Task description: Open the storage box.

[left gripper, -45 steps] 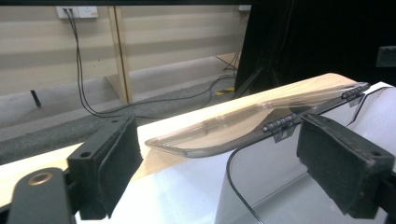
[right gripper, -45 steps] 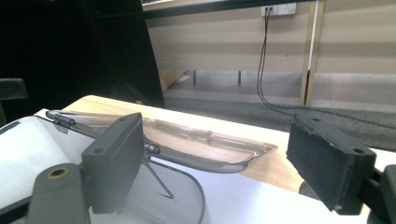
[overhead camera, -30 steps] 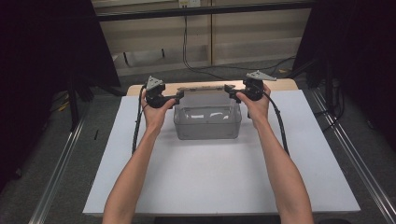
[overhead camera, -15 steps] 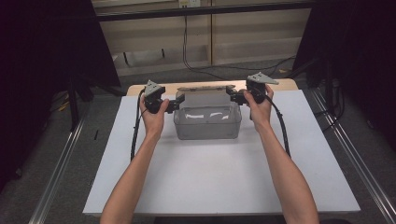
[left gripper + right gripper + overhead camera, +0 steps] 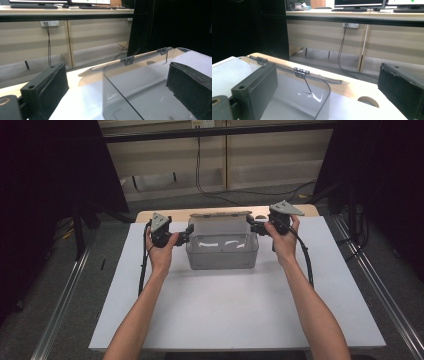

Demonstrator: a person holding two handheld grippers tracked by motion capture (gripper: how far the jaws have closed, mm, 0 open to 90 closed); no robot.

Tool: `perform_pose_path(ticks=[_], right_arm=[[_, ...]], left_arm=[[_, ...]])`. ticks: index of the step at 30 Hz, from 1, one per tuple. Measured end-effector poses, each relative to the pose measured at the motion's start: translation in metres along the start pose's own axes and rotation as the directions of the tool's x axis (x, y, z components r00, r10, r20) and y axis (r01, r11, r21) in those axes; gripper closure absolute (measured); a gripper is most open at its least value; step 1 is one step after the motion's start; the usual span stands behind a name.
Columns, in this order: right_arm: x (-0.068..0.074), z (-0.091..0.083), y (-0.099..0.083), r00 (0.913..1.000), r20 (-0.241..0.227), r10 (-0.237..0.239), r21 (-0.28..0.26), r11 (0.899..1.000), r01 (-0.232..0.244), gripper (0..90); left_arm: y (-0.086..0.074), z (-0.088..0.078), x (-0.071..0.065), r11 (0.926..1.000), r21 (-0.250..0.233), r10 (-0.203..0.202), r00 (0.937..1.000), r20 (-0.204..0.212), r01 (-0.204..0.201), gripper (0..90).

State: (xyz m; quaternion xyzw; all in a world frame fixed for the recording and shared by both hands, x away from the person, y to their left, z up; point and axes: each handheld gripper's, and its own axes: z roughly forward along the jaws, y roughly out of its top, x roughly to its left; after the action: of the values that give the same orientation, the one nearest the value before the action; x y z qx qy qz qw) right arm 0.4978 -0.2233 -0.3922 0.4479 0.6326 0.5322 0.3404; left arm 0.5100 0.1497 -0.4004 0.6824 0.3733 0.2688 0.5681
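Forearms are extended over the white bench (image 5: 225, 320). A clear plastic box (image 5: 222, 251) with a hinged lid (image 5: 220, 213) is positioned near the far edge. The left hand-held gripper (image 5: 186, 238) and right hand-held gripper (image 5: 251, 226) are spread, each straddling an end wall of the box.

l tool (image 5: 184, 238): jaws open, aimed right | r tool (image 5: 251, 226): jaws open, aimed left | arms fwd

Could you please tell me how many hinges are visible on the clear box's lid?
2. In the right gripper view, one hinge sits toward the left end of the clear box's back edge, the other hinge nearer its middle. None seems hidden.
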Motion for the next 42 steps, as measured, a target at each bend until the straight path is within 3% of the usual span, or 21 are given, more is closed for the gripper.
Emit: perform_pose_path(ticks=[3, 9, 13, 17, 18, 23, 28, 30, 39, 42], right_arm=[[0.002, -0.006, 0.000, 0.9998, 0.019, -0.007, -0.011, 1.000, 0.008, 0.3], [0.009, -0.019, 0.001, 1.0000, 0.009, -0.003, -0.032, 0.999, 0.003, 0.1], [0.015, -0.028, 0.002, 0.9998, 0.011, -0.018, -0.042, 0.999, 0.018, 0.1], [0.016, -0.037, 0.000, 0.9987, 0.026, -0.043, -0.036, 0.998, 0.044, 0.1], [0.016, -0.039, -0.001, 0.9990, 0.030, -0.034, -0.035, 0.999, 0.035, 0.1], [0.015, -0.050, -0.005, 0.9990, 0.035, -0.026, -0.048, 0.998, 0.028, 0.0], [0.017, -0.061, -0.007, 0.9968, 0.055, -0.058, -0.055, 0.997, 0.061, 0.0], [0.019, -0.065, -0.009, 0.9966, 0.058, -0.059, -0.060, 0.996, 0.063, 0.0], [0.020, -0.084, -0.015, 0.9955, 0.066, -0.069, -0.058, 0.996, 0.073, 0.0], [0.019, -0.092, -0.017, 0.9966, 0.064, -0.052, -0.059, 0.997, 0.056, 0.0]], left_arm=[[0.000, -0.006, -0.002, 0.9999, -0.009, -0.012, 0.9999, 0.005, 0.012, 3.3], [0.000, -0.020, -0.007, 0.9992, -0.030, -0.024, 0.9995, 0.019, 0.025, 3.3], [0.000, -0.028, -0.010, 0.9993, -0.036, -0.013, 0.9998, 0.016, 0.013, 3.3], [-0.005, -0.037, -0.013, 0.9983, -0.048, -0.033, 0.9994, 0.014, 0.033, 3.3], [-0.006, -0.040, -0.013, 0.9992, -0.040, -0.011, 0.9999, 0.009, 0.012, 3.3], [-0.010, -0.051, -0.014, 0.9994, -0.033, -0.002, 1.0000, -0.005, 0.002, 3.3], [-0.012, -0.064, -0.017, 0.9992, -0.040, -0.003, 1.0000, -0.005, 0.003, 3.3], [-0.014, -0.070, -0.018, 0.9986, -0.050, -0.019, 0.9998, -0.003, 0.019, 3.8], [-0.020, -0.091, -0.020, 0.9987, -0.050, -0.007, 0.9999, -0.008, 0.006, 3.9], [-0.025, -0.099, -0.020, 0.9985, -0.055, -0.004, 0.9991, -0.042, 0.002, 3.9]])
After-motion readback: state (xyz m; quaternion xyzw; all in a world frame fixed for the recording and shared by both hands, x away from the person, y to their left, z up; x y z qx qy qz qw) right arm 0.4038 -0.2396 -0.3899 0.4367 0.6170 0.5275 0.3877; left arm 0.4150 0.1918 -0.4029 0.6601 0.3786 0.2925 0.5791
